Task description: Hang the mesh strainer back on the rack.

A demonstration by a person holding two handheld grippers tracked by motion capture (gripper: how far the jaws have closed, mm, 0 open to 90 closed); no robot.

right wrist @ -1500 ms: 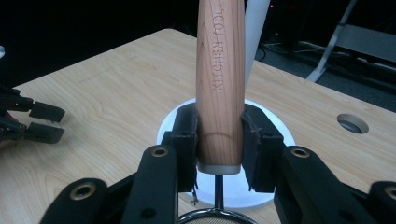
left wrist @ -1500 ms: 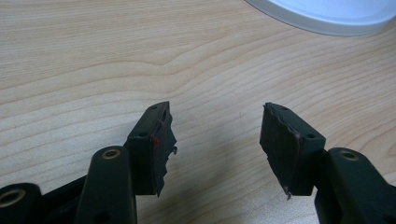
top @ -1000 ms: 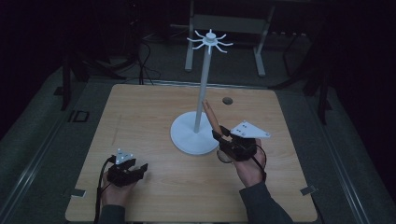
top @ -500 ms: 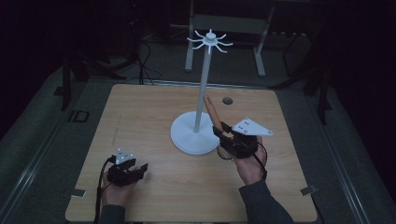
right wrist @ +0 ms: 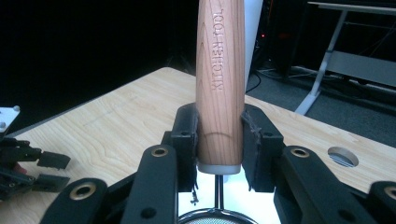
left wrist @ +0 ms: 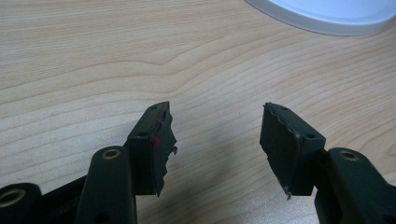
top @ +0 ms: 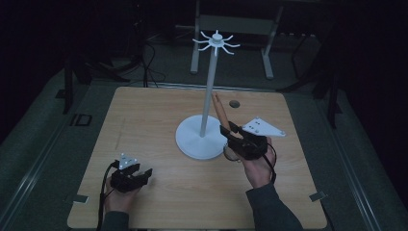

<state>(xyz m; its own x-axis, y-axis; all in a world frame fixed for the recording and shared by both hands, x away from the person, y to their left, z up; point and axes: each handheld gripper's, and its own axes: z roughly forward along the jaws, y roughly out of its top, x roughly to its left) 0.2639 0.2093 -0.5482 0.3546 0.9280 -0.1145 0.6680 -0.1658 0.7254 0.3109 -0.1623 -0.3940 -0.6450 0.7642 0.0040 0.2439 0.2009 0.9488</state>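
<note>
My right gripper (top: 227, 133) is shut on the wooden handle (top: 220, 109) of a kitchen tool, just right of the white stand's pole (top: 208, 86). In the right gripper view the pads (right wrist: 186, 140) press both sides of the handle (right wrist: 220, 70), stamped "KITCHEN TOOL", which points up. Below it a thin metal rod leads to a round mesh rim (right wrist: 215, 217). My left gripper (top: 141, 173) rests on the table near the front left. Its jaws stand open over bare wood, with nothing between them (left wrist: 217, 135). The stand carries a ring of hooks (top: 216, 42) at its top.
The stand's round white base (top: 195, 139) sits at the table's middle and its edge (left wrist: 327, 14) lies ahead of the left gripper. A cable hole (top: 234, 103) is at the back right of the wooden table (top: 159, 115). Desk legs and cables stand beyond the far edge.
The wooden handle has risen slightly and stands a little more upright beside the pole. The left gripper has stayed put.
</note>
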